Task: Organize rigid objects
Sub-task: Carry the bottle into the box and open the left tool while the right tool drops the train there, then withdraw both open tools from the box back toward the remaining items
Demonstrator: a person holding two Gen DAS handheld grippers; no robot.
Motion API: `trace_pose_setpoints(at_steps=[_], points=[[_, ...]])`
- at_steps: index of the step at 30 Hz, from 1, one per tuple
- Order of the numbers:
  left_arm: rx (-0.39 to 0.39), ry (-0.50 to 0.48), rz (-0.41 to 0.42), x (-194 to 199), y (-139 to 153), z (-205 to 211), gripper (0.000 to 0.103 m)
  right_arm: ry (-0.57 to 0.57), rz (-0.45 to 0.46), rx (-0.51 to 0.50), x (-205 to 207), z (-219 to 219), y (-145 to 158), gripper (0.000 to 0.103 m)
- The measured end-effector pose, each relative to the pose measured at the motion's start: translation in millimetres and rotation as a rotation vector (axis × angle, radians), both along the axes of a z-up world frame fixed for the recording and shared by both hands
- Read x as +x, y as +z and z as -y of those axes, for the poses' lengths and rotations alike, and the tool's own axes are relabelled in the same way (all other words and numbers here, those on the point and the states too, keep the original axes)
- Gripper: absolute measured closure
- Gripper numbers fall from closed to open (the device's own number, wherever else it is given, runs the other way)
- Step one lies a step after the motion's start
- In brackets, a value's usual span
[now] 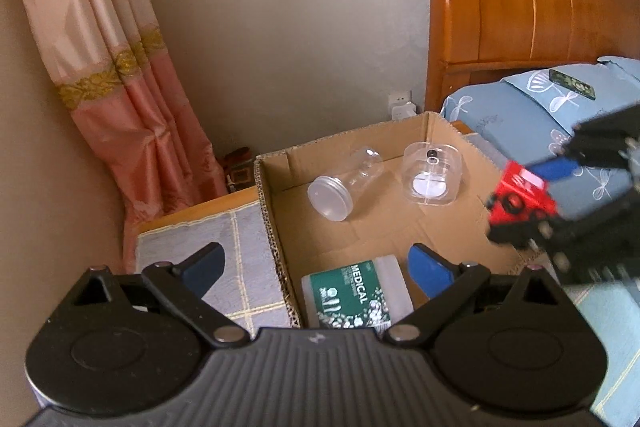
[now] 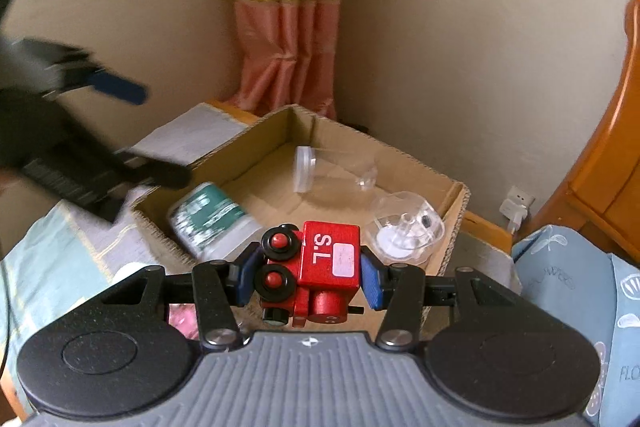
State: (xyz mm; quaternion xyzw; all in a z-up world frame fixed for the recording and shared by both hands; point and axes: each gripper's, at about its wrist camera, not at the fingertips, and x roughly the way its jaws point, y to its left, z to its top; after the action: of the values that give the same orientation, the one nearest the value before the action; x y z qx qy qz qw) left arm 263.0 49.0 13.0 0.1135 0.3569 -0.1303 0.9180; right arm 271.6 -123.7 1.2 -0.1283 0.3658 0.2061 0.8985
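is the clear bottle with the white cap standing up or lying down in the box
Lying down. The clear bottle rests on its side on the floor of the cardboard box, its white cap facing sideways.

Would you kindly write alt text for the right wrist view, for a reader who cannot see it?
The right gripper holds a red toy train in its jaws above a cardboard box. Inside lie a green-labelled bottle, a clear jar and a clear round container.
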Motion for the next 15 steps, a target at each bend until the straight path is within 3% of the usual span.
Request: trace_pose_setpoints(at_steps=[1, 3, 4, 15], points=[[-0.003, -0.002, 0.003, -2, 0, -1, 0.005, -0.014, 0.004, 0.007, 3, 1, 0, 0.039], [-0.009, -0.002, 0.007, -7, 1, -4, 0.005, -0.051, 0.011, 0.022, 6, 4, 0, 0.004], [-0.011, -0.003, 0.009, -9, 1, -5, 0.005, -0.056, 0.021, 0.038, 5, 6, 1, 0.000], [-0.005, -0.019, 0.021, -35, -1, -5, 0.005, -0.079, 0.018, -0.001, -29, -1, 1, 0.000]])
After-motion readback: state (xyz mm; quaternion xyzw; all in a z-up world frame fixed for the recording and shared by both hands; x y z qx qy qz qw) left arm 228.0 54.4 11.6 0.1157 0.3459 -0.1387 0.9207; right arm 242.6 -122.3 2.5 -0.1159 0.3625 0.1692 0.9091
